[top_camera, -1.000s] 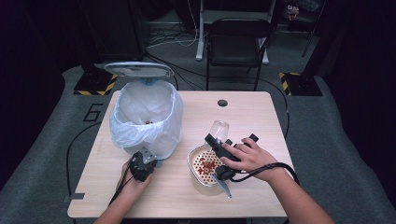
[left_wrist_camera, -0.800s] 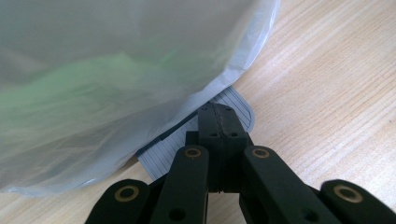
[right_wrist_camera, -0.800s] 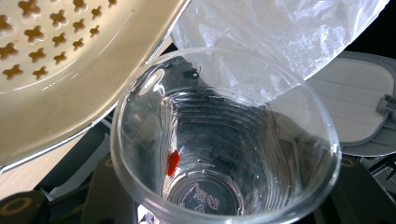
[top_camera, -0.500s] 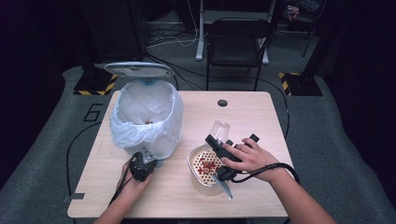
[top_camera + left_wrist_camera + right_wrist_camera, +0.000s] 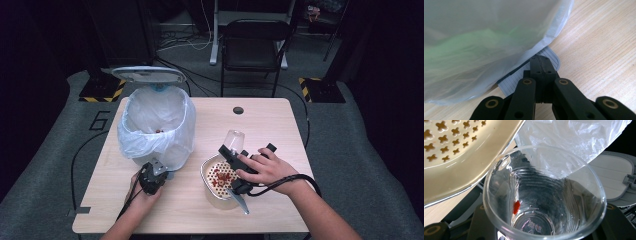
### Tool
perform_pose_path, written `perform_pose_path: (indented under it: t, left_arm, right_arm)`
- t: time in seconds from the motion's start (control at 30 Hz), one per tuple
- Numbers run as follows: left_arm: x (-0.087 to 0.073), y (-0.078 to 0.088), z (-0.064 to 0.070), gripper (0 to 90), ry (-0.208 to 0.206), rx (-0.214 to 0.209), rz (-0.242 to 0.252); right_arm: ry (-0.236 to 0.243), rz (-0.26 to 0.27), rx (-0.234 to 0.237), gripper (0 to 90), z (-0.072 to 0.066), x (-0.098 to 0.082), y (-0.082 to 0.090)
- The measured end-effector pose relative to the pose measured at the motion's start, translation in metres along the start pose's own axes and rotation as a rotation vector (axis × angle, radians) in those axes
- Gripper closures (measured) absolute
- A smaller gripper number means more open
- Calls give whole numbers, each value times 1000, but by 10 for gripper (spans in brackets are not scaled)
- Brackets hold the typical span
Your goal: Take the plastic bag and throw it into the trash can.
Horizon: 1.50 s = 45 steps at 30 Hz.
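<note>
A pale wooden table (image 5: 270,125) stands in a dark studio, a black folding chair (image 5: 255,47) behind its far edge and cables trailing over the grey floor.

At the left of the table sits a bin (image 5: 156,131) lined with a translucent white plastic bag (image 5: 172,112), its grey lid (image 5: 149,74) raised at the back; a few small red bits lie inside. Just in front of the bin's base, a person's left hand (image 5: 142,196) holds the left gripper (image 5: 159,169) low over the wood. The left gripper view shows its two black jaws pressed flat together with nothing between them, their tips resting on a grey ribbed pedal (image 5: 524,75) that pokes out from under the bag (image 5: 486,42).

Near the middle of the table sits a cream strainer bowl (image 5: 212,175) with cross-shaped holes, red pieces (image 5: 221,176) scattered in it.

To its right, the person's right hand (image 5: 267,167) grips the right gripper (image 5: 232,152), which clamps a clear plastic cup (image 5: 234,140) tipped on its side above the bowl's far rim. The right gripper view looks straight into the cup (image 5: 544,195): one red scrap (image 5: 516,207) clings to its inner wall near the bottom, with the strainer's edge (image 5: 461,157) at upper left and the bag and lid beyond.
</note>
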<state>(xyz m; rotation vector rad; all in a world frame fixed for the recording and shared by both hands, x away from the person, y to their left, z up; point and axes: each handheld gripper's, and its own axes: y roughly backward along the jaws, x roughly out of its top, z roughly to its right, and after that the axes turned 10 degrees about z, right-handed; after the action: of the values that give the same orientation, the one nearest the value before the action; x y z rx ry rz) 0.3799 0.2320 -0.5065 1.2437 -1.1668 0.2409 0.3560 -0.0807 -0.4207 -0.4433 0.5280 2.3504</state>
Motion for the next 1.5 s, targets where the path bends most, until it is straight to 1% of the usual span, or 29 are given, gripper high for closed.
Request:
perform_pose_path:
  t: [0.07,0.1,0.13,0.17,0.2,0.23,0.33,0.43,0.47,0.53,0.57,0.6,0.63,0.67,0.7,0.73,0.77,0.8,0.83,0.87,0.9,0.93,0.97,1.07,1.17,1.23,1.33,1.37,1.5]
  left_arm:
    - [0,0,0,900,1,-2,-2]
    - [0,0,0,900,1,-2,-3]
    - [0,1,0,900,1,-6,-6]
    - [0,0,0,900,2,-3,-2]
    - [0,0,0,900,4,-8,-5]
    - [1,0,-2,900,-16,2,5]
    - [0,0,1,900,11,-10,2]
    - [0,0,0,900,11,-15,-1]
    - [1,0,-2,900,-21,1,0]
    - [1,0,-2,900,-18,1,2]
    - [0,-1,0,900,8,6,17]
    - [0,1,0,900,15,1,-12]
    - [1,1,-1,900,-11,8,-7]
    - [1,1,-2,900,-20,11,-2]
    - [1,0,-3,900,-50,27,7]
    - [3,1,-7,900,-98,35,6]
    - [2,1,-6,900,-77,22,4]
    - [3,1,-7,900,-109,29,6]
    - [2,0,-5,900,-72,4,1]
    - [1,0,-4,900,-49,10,4]
    - [1,1,-3,900,-30,-6,-10]
    - [1,0,-2,900,-26,0,10]
    - [1,0,-3,900,-30,4,3]
    - [1,0,-3,900,-24,-5,8]
    - [0,-1,-2,900,-18,-4,14]
    - [1,0,-4,900,-46,9,11]
    - [1,0,-3,900,-30,2,3]
    - [1,0,-4,900,-43,10,12]
    - [2,1,-5,900,-52,5,-4]
  right_arm:
    - [42,-1,33,436,5,-1,1]
    - [-124,-25,13,437,-2,1,3]
    - [-45,12,28,437,4,-2,1]
    - [24,30,86,437,16,-3,0]
    - [16,38,115,437,20,-3,1]
    - [-31,28,115,437,19,-3,2]
    - [-21,31,162,437,29,-6,1]
    - [-57,48,224,438,37,-9,-1]
    - [-85,50,229,438,40,-10,-1]
    - [-124,66,262,439,46,-13,-3]
    - [-136,71,269,439,50,-15,-4]
    - [-161,88,322,439,55,-18,-6]
    - [-238,87,302,440,47,-23,-5]
    - [-170,106,352,440,62,-24,-9]
    - [-274,94,362,440,57,-27,-8]
    - [-285,108,372,440,61,-30,-10]
    - [-272,122,401,441,70,-33,-13]
    - [-303,129,427,441,72,-36,-15]
    - [-344,134,445,441,72,-38,-17]
    - [-355,141,461,441,75,-41,-20]
    - [-467,120,491,442,78,-40,-19]
    - [-553,103,528,441,79,-42,-19]
    - [-606,108,574,442,83,-47,-22]
    - [-691,116,642,443,89,-54,-27]
    - [-826,115,711,444,95,-61,-31]
    - [-899,120,757,444,98,-67,-34]
    - [-999,132,827,448,101,-73,-38]
    - [-1032,135,848,448,102,-74,-39]
    - [-1157,140,895,448,103,-80,-41]
